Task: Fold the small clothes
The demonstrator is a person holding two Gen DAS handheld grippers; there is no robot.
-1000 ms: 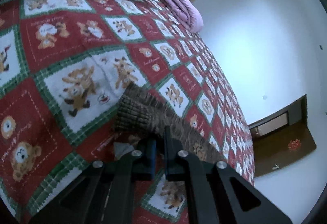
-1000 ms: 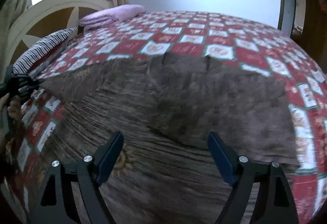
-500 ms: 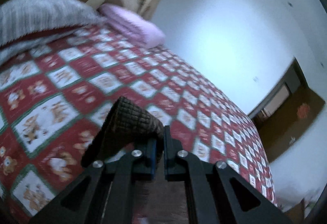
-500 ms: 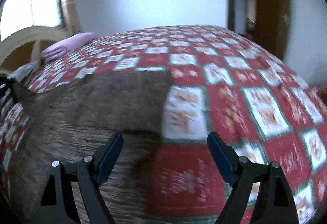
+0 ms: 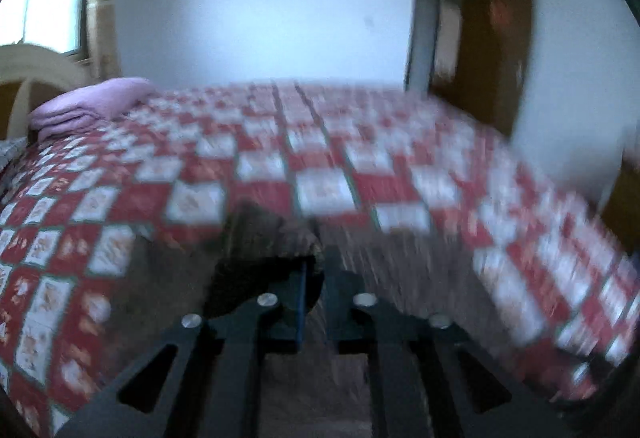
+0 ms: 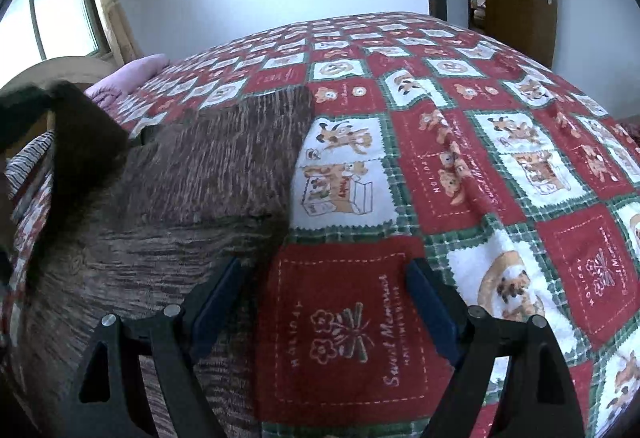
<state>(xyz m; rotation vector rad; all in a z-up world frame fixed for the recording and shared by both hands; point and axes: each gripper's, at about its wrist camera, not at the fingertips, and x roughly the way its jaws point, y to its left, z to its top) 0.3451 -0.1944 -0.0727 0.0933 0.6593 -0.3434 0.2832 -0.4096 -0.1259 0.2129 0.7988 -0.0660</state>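
My left gripper (image 5: 316,274) pinches a raised fold of the brown ribbed knit garment (image 5: 276,234). My right gripper (image 6: 324,302) is spread wide over the garment's right edge (image 6: 208,174), which lies on the red-and-white patchwork bedspread (image 6: 460,158). Beyond sits a folded lilac blanket (image 5: 88,106).

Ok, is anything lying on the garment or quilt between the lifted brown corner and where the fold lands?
Nothing visible. The left gripper is shut on the brown garment; its flat part and the quilt beside it carry no objects. The right gripper is open, low at the garment's edge.
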